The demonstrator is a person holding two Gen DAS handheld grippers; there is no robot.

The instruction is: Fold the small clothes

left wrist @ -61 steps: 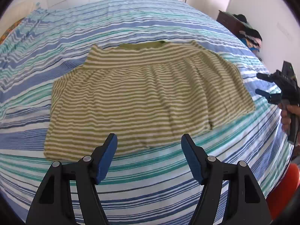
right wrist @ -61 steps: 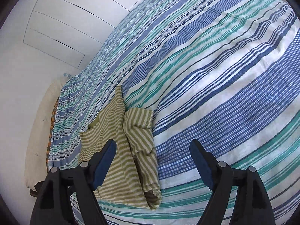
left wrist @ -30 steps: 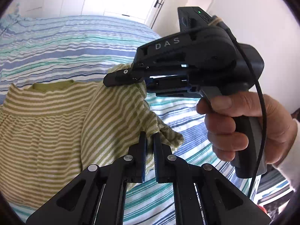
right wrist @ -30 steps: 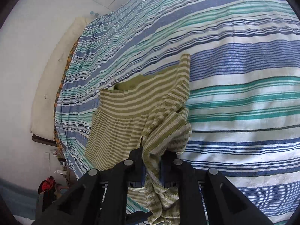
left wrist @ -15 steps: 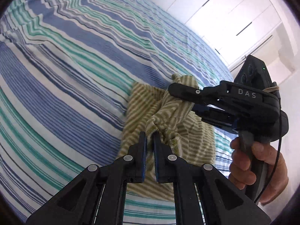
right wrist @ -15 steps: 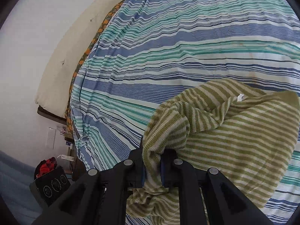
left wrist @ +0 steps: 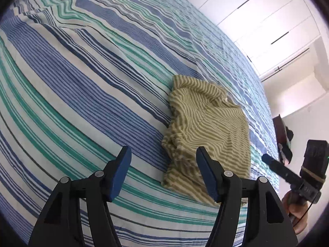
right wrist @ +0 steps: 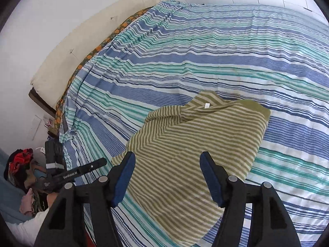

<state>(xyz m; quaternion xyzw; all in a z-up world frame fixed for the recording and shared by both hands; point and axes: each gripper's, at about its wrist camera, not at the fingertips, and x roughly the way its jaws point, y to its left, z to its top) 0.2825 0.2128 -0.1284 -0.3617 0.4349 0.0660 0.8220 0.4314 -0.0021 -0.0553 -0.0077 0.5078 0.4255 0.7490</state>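
An olive and cream striped garment (left wrist: 207, 131) lies folded over on the striped bed; it also shows in the right wrist view (right wrist: 195, 144), with a small white tag near its far edge. My left gripper (left wrist: 163, 173) is open and empty, just short of the garment's near left edge. My right gripper (right wrist: 167, 178) is open and empty, held over the garment's near part. The right gripper shows at the left wrist view's right edge (left wrist: 296, 175), and the left gripper at the right wrist view's lower left (right wrist: 67, 175).
The bed (left wrist: 82, 72) has a blue, green and white striped cover. A cream headboard cushion (right wrist: 82, 37) lies along its far side. White wardrobe doors (left wrist: 267, 20) stand behind. Piled clothes (right wrist: 20, 160) lie on the floor beside the bed. Dark furniture (left wrist: 281, 131) stands at the far right.
Both grippers were shut on the garment's edge, carrying it across the rest. Now both are open and drawn back, and the garment lies folded on the bed.
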